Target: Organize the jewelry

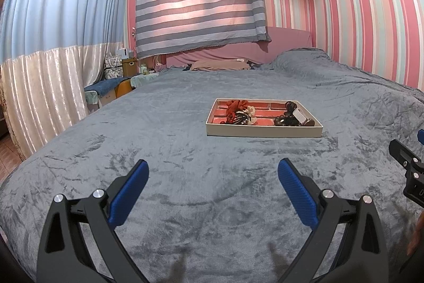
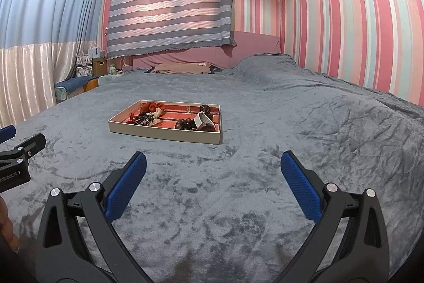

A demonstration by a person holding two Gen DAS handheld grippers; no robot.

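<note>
A shallow beige tray [image 1: 263, 132] with a red brick-pattern lining lies on the grey bedspread, well ahead of both grippers. In it sit a red scrunchie [image 1: 235, 105], a black claw clip [image 1: 242, 118] over a cream scrunchie, and dark bead bracelets [image 1: 285, 120] beside a white tag. The right wrist view shows the same tray [image 2: 164, 135] ahead and to the left, with the beads [image 2: 185, 123] near its right end. My left gripper [image 1: 213, 171] is open and holds nothing. My right gripper [image 2: 213, 163] is likewise open with nothing between its blue pads.
The grey blanket [image 1: 185, 203] covers a wide bed with a raised lump [image 1: 302, 57] at the far right. A pink headboard, striped cloth and striped wall stand behind. Curtains and a cluttered bedside table [image 1: 124, 68] are at the left. The other gripper's body [image 1: 408, 169] shows at the right edge.
</note>
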